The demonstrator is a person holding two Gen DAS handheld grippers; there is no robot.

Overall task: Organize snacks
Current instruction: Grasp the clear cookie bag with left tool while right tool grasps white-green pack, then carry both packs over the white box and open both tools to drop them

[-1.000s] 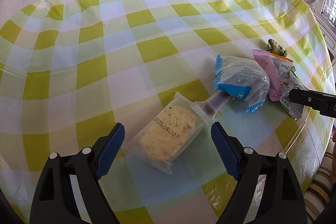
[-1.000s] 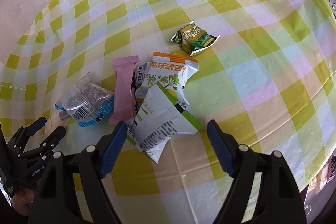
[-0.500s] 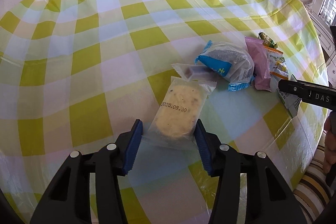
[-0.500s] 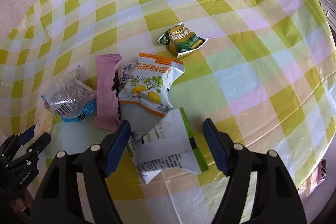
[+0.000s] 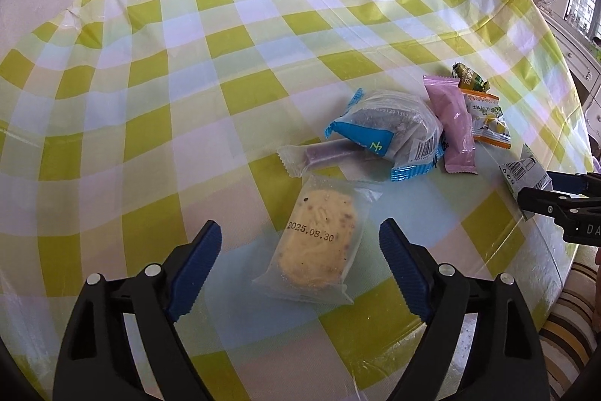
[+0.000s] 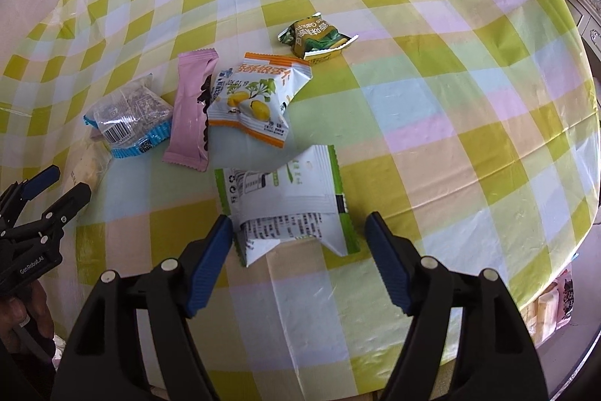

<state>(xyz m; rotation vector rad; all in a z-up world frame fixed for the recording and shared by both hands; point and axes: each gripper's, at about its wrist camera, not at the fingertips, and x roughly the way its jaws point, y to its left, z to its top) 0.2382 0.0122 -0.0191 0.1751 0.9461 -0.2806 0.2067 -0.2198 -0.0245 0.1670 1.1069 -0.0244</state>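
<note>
1. On the checked tablecloth (image 5: 233, 36) we see seven packets in a loose row near the front edge, none in any container.
2. Our left gripper (image 5: 298, 267) stands spread, and its jaws have just been opening; the cake (image 5: 317, 247) lies between them, but neither blue pad touches the wrapper.
3. That cake sits dead ahead of the left claw, long axis running away from us and leaning a little right, so the jaws already straddle its short width.
4. Our right gripper (image 6: 298, 250) is likewise spread, jaws just opened a little; the white pack (image 6: 289, 209) lies between its tips, and its near left corner looks to brush the left pad (image 6: 210, 258), though we cannot tell if they touch.
5. Its upper part lies crosswise and its lower flap bends toward us, so it spans most of the gap.
6. Beyond the cake lie the purple bar (image 5: 319, 155) and the blue bag (image 5: 387, 134), then the pink bar (image 6: 191, 108), the orange bag (image 6: 255, 100) overlapping it, and the green sweet (image 6: 315, 38) apart at the back.
7. We judge each hand nearest its own packet: left for the cake, right for the white pack.
8. Any closing move turns on that straddle; the left needs only to sink and close, while the right probably needs to shift right first.
</note>
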